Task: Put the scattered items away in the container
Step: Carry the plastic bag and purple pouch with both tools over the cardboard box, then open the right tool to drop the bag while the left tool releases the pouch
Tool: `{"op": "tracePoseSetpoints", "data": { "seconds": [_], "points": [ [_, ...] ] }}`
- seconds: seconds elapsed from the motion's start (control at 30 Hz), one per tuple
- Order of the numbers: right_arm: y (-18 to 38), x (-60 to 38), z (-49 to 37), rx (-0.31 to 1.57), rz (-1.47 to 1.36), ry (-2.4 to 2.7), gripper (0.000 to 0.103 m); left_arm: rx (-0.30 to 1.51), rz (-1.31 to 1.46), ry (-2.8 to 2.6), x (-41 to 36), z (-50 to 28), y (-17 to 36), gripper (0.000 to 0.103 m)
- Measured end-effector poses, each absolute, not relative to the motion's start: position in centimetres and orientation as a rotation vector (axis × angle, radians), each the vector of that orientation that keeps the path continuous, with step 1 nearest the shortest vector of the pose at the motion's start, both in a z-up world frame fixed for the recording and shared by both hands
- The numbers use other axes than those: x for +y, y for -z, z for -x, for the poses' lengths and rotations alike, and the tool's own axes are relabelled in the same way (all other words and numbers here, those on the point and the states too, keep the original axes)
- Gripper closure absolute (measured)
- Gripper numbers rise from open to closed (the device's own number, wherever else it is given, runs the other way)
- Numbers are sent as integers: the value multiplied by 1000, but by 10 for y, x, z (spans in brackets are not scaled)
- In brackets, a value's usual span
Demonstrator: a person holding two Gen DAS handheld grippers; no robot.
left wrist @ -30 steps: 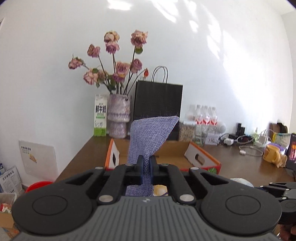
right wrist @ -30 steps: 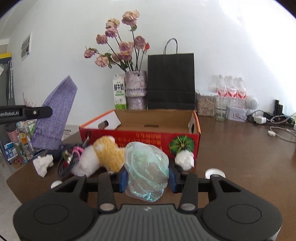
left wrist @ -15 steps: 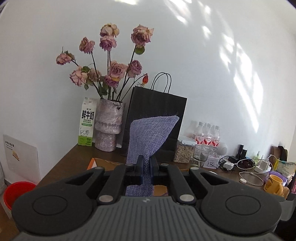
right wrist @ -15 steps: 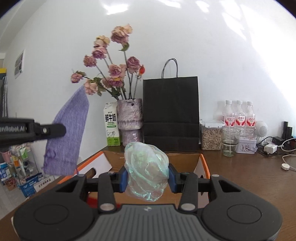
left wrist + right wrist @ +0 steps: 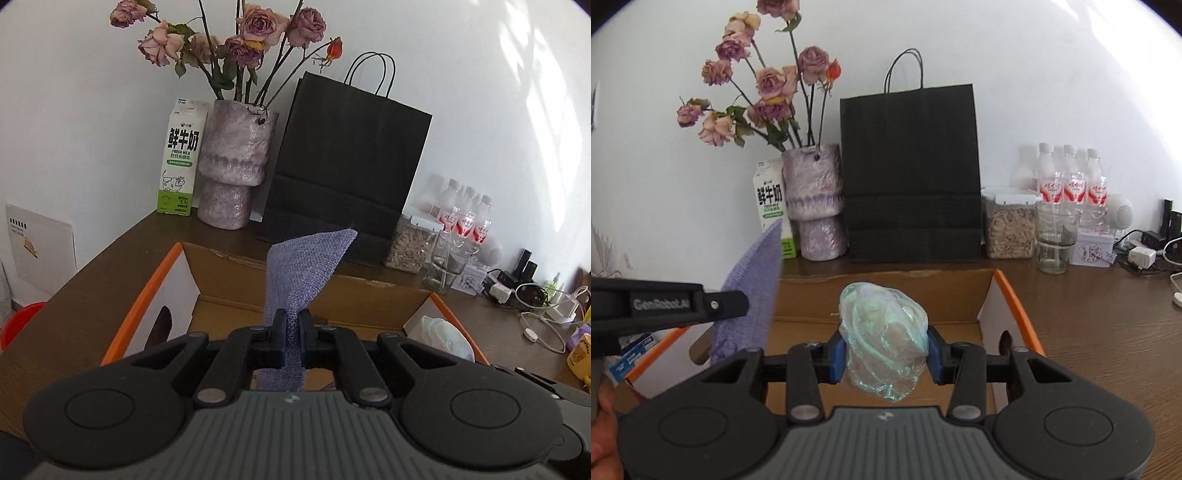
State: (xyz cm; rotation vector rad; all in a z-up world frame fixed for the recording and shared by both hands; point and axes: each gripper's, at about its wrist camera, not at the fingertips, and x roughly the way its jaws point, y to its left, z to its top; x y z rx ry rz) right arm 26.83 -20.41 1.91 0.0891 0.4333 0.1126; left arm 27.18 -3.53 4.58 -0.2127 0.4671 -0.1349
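My left gripper (image 5: 292, 325) is shut on a purple woven pouch (image 5: 304, 264) and holds it above the open cardboard box (image 5: 155, 295) with orange edges. The pouch also shows in the right wrist view (image 5: 753, 284), beside the left gripper's side (image 5: 683, 304). My right gripper (image 5: 884, 350) is shut on a crumpled iridescent plastic bag (image 5: 884, 343) over the same box (image 5: 1012, 299). That bag shows at the box's right side in the left wrist view (image 5: 441, 334). The box floor is mostly hidden.
Behind the box stand a milk carton (image 5: 181, 158), a vase of dried roses (image 5: 236, 166), a black paper bag (image 5: 347, 162), a jar (image 5: 1008, 225), a glass (image 5: 1052, 243) and water bottles (image 5: 1071, 184). Cables and chargers (image 5: 535, 299) lie at the right.
Both grippers have moved forward and tilted down over the box, each still holding its item. The table's scattered items have dropped out of view.
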Motion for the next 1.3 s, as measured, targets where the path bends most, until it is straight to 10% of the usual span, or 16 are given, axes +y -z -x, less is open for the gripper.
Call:
{"op": "tracePoseSetpoints", "data": {
  "seconds": [0.13, 0.17, 0.23, 0.27, 1.3],
  "points": [
    [-15, -198, -264, 446, -64, -113, 58, 478, 209, 138, -37, -269, -45, 85],
    [-16, -198, -261, 444, -61, -106, 53, 477, 206, 132, -38, -268, -45, 58],
    [-17, -197, -255, 423, -53, -99, 11, 439, 208, 127, -37, -261, -50, 4],
    [-19, -197, -253, 408, -47, -93, 2, 400, 206, 119, -37, -258, -54, 0],
    [-54, -198, -214, 364, 27, -101, 0, 270, 140, 27, -30, -202, -98, 0]
  ]
}}
